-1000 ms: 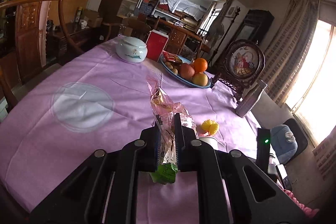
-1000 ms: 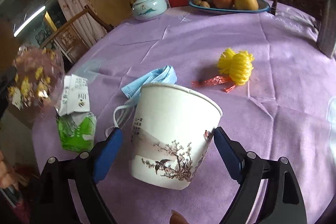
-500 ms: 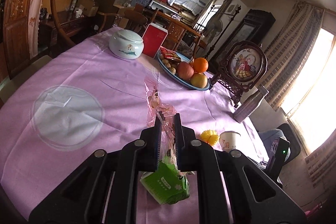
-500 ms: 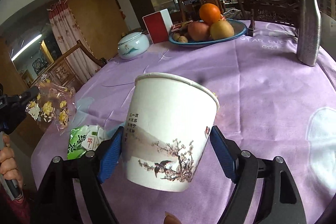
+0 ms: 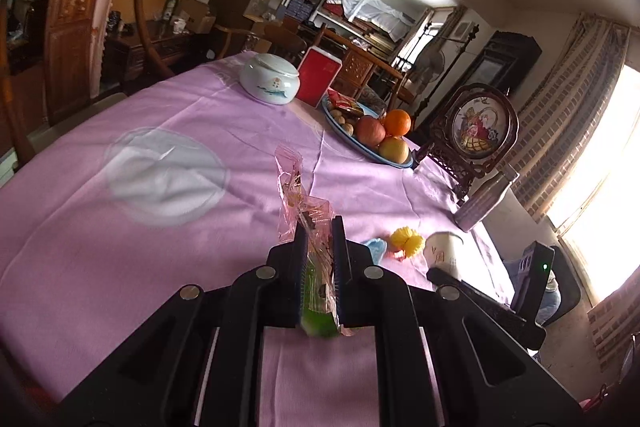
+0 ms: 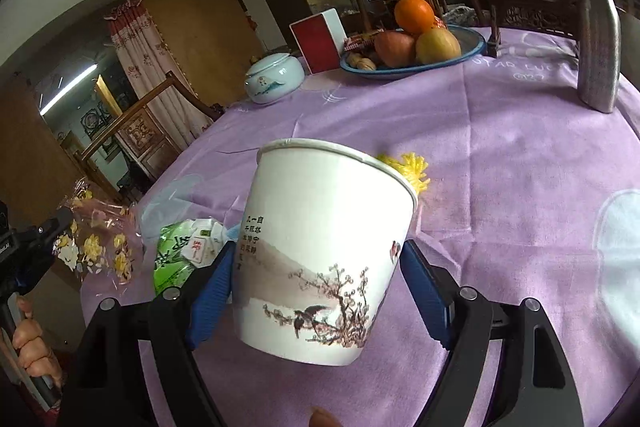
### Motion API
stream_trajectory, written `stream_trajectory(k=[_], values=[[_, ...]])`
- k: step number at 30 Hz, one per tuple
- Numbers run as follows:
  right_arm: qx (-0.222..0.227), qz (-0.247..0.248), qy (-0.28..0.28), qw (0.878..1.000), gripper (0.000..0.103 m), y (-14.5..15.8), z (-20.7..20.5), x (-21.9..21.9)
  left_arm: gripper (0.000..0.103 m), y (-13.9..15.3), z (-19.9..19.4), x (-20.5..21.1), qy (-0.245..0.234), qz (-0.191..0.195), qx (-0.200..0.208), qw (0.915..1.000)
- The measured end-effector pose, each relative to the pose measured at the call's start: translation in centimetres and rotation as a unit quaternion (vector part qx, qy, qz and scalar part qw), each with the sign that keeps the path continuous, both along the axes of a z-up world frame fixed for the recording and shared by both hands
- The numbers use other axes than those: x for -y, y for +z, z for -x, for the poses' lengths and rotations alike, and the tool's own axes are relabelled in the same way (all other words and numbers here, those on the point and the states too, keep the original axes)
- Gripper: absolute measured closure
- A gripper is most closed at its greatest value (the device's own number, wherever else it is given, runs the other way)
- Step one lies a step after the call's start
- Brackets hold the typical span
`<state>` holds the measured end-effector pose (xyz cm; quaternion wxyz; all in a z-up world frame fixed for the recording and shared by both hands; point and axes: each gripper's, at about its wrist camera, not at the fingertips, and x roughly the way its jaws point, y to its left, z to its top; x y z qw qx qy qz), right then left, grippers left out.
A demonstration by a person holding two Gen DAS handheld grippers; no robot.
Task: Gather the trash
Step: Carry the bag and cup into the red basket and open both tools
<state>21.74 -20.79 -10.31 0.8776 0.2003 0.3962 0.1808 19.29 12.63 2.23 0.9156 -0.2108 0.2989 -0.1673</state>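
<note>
**A:** What does each hand-held gripper hold?

**B:** The left hand-held gripper (image 5: 317, 243) is clamped on a crinkled clear pink cellophane wrapper (image 5: 298, 199) printed with yellow flowers, its top sticking up past the fingers. The right hand-held gripper (image 6: 318, 267) grips a white paper cup painted with blossom branches (image 6: 324, 259) between blue pads – tilted, raised off the desk.

**A:** Where is the remaining trash?

**B:** On the lilac-clothed round desk (image 6: 500, 167): a green-and-white crumpled packet (image 6: 180, 255) lies left of the cup, a bundle of yellow string (image 6: 408, 169) just behind its rim, and a light-blue face mask (image 5: 374, 247) – seen from the left wrist – beside the string.
</note>
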Motion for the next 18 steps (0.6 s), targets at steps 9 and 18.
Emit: stream_trajectory(k=[9, 18], values=[[0.078, -0.071, 0.028, 0.994, 0.023, 4.4, 7.0, -1.5, 0.09, 3.6, 14.8, -3.9, 0.064, -0.017, 0.014, 0.9977], [0.116, -0.094, 0.131, 0.98, 0.023, 9.5, 17.5, -6.7, 0.09, 0.2, 26.4, -11.0, 0.176, -0.014, -0.019, 0.9842]])
